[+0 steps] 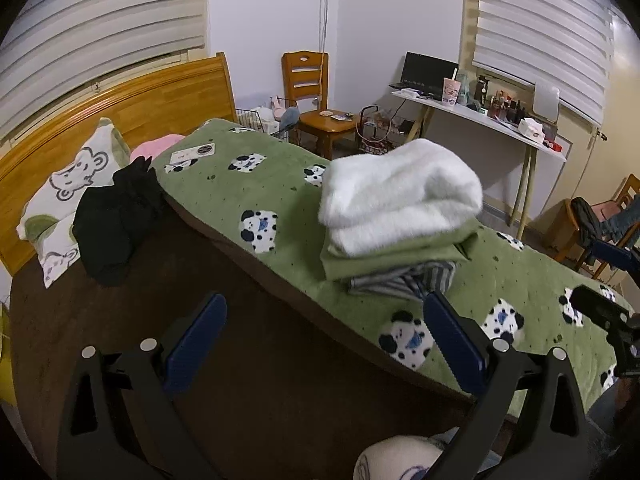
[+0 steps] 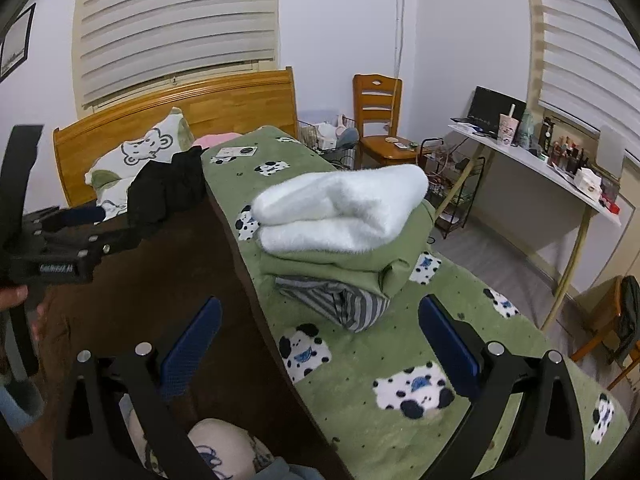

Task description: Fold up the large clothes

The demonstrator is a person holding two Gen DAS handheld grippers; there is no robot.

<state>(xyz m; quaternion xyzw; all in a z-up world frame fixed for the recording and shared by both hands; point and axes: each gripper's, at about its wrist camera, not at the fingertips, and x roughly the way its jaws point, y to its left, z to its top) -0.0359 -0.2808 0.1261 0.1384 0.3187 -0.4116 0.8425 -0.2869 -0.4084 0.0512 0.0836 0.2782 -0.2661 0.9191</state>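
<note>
1. Left gripper point(image 1: 326, 340): jaws spread wide, blue pads point(image 1: 198, 336) well apart, nothing between them. Held level above the brown sheet point(image 1: 248, 360), pointing toward the headboard point(image 1: 120, 108) and the bed's far side.
2. Right gripper point(image 2: 320, 344): also spread wide, empty. Left finger over the brown sheet, right finger over the green blanket point(image 2: 360, 420); aimed straight at the folded stack.
3. Left gripper visible again in the right wrist view at the left edge point(image 2: 60, 240), hovering over the brown sheet, with part of a hand point(image 2: 16, 300) on its handle. Grip detail cropped, hard to say more.
4. Right gripper's tip pokes into the left wrist view at the right edge point(image 1: 600, 308), above the green blanket.
5. Folded stack sits on the green blanket near its edge: white fluffy garment point(image 1: 400, 192) on top, green folded garment point(image 1: 392, 252) under it, striped grey garment point(image 1: 400, 280) at the bottom. Layers touching, roughly squared, white one bulging and overhanging a little.
6. Black garment point(image 1: 116, 216): unfolded, crumpled heap on the brown sheet, against the pillows point(image 1: 68, 188), well apart from both grippers.
7. Pink item point(image 1: 154, 146) behind the black heap, by the headboard; looks like cloth, too hidden to confirm.
8. Knee in patterned fabric point(image 2: 224, 452) at bottom centre of both views, below the grippers.
9. Background: wooden chair point(image 1: 308, 92), desk point(image 1: 480, 116) with laptop point(image 1: 428, 72) and bottles.
</note>
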